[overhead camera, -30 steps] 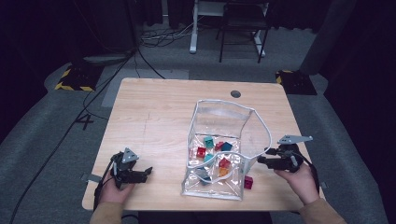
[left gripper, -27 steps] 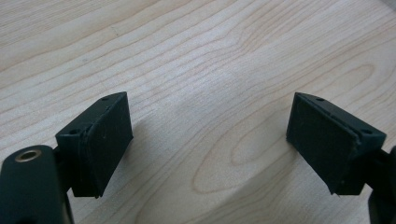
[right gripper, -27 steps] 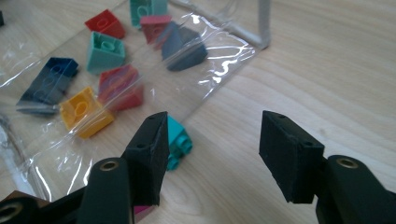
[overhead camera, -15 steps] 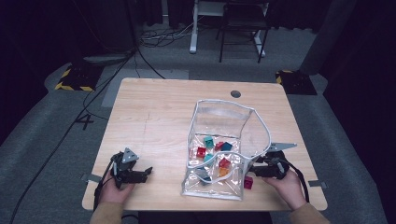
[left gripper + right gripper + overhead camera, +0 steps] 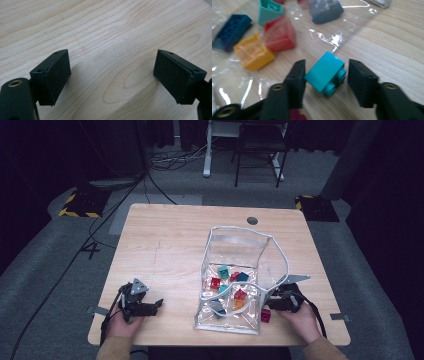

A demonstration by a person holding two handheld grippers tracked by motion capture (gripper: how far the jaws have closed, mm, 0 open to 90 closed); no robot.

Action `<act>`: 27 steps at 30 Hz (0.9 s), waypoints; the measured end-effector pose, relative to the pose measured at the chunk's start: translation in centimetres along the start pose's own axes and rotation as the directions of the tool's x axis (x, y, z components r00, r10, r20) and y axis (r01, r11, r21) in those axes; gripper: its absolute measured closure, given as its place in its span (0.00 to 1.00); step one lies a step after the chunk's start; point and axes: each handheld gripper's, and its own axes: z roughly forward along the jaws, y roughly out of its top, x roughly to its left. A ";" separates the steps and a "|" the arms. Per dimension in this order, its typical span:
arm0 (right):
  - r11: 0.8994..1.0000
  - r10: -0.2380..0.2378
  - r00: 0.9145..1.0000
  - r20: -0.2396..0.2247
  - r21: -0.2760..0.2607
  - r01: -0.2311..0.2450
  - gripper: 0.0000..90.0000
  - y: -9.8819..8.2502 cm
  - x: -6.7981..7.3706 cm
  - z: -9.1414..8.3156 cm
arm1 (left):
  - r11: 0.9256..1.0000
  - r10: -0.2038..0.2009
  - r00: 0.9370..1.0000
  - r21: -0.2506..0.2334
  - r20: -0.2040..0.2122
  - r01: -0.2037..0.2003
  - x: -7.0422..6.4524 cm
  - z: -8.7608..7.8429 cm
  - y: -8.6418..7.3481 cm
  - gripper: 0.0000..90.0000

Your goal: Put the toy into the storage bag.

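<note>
You are at the pick-up: your right tongs point(image 5: 325, 75) straddle the teal two-stud brick point(image 5: 325, 74) on the table point(image 5: 165, 245), just outside the clear plastic bag point(image 5: 235, 270). Their jaws have just been closing, one pad touching, the other not yet. Next, finish the squeeze squarely, then lift. Since a second ago that hand has dropped toward the table. Your left tongs point(image 5: 112, 75) rest open, empty.

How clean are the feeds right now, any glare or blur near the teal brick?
Right gripper view: glare streaks on the clear bag, bricks beyond it soft, the teal brick sharp enough between the right hand-held gripper jaws. Left gripper view: crisp, evenly lit wood. High view: table lit, surroundings dark, bag contents small.
</note>
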 end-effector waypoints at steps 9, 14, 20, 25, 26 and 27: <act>1.000 -0.019 0.998 0.059 -0.013 0.019 0.75 0.1 -0.4 -1.2 | 1.000 -0.005 1.000 0.000 0.000 0.005 0.0 0.0 0.0 0.16; 0.999 -0.010 0.998 0.059 -0.031 0.012 0.74 0.4 -0.6 -2.5 | 1.000 -0.003 1.000 0.000 0.001 0.003 0.0 0.0 0.0 0.16; 0.999 -0.015 0.997 0.076 -0.045 0.018 0.74 0.4 -1.1 -4.3 | 1.000 -0.004 1.000 -0.001 0.002 0.004 0.0 0.0 0.0 0.16; 0.997 -0.003 0.997 0.075 -0.070 0.008 0.74 0.7 -1.4 -6.0 | 1.000 -0.003 1.000 0.000 0.001 0.003 0.0 0.0 0.0 0.16; 0.997 -0.003 0.997 0.076 -0.076 0.008 0.74 0.8 -1.4 -6.4 | 1.000 -0.003 1.000 0.000 0.001 0.003 0.0 0.0 0.0 0.16; 0.997 -0.004 0.997 0.075 -0.081 0.010 0.74 0.9 -1.4 -6.7 | 1.000 -0.004 1.000 -0.001 0.000 0.004 0.0 0.0 0.0 0.16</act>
